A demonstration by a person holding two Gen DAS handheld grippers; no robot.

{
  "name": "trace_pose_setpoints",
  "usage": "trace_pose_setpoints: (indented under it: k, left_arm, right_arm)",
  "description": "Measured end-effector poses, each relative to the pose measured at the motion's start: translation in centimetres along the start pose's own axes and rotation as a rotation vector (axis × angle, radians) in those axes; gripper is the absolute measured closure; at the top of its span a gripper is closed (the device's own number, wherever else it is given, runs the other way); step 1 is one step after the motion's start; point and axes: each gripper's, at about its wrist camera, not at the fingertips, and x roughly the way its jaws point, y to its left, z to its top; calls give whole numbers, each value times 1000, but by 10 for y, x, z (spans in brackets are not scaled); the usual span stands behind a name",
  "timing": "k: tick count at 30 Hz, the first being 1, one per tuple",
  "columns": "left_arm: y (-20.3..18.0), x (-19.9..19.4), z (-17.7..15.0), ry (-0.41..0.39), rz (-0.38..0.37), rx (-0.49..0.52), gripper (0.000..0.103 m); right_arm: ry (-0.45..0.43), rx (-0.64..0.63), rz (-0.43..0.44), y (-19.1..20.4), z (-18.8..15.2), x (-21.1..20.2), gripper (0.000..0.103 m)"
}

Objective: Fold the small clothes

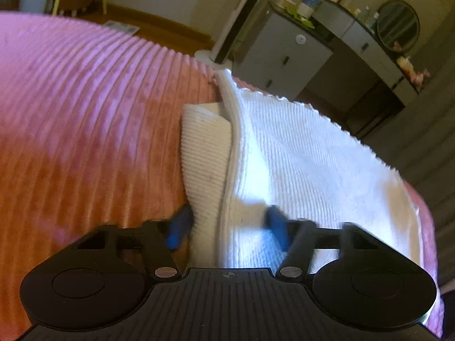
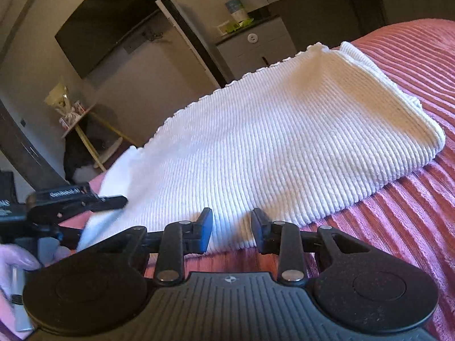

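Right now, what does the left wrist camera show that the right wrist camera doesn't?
Only the left wrist view shows the left tool open astride a raised fold of the white top, plus a round mirror. Only the right wrist view shows the right tool open at the top's near edge, the black screen on the wall, and the side table. Both show the top on the pink blanket and the grey cabinet.

One white ribbed garment (image 2: 284, 147), one pink ribbed bedspread (image 1: 85, 113), two grippers: left gripper (image 1: 227, 224), right gripper (image 2: 231, 227).

No readable text anywhere.
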Motion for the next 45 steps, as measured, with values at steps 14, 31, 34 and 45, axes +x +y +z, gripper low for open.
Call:
trace_pose_setpoints:
  k: [14,31,34,45]
  left_arm:
    - [-36,-38,23,-53,-92,7,79]
    - [-212,-2,-19,-51,-87,435,78]
    - [-237,20,-34,-26,-94,488,76]
    - [-199,-20,-54,-20,-324,227,29]
  right_arm:
    - [11,-72,79,11,-10,11,76]
    - [-181,143,-24,-56,19,-30,76]
    - [-191,173,-25,-68,21,-31,76]
    - [-192,272,38,-94,21,-28,76]
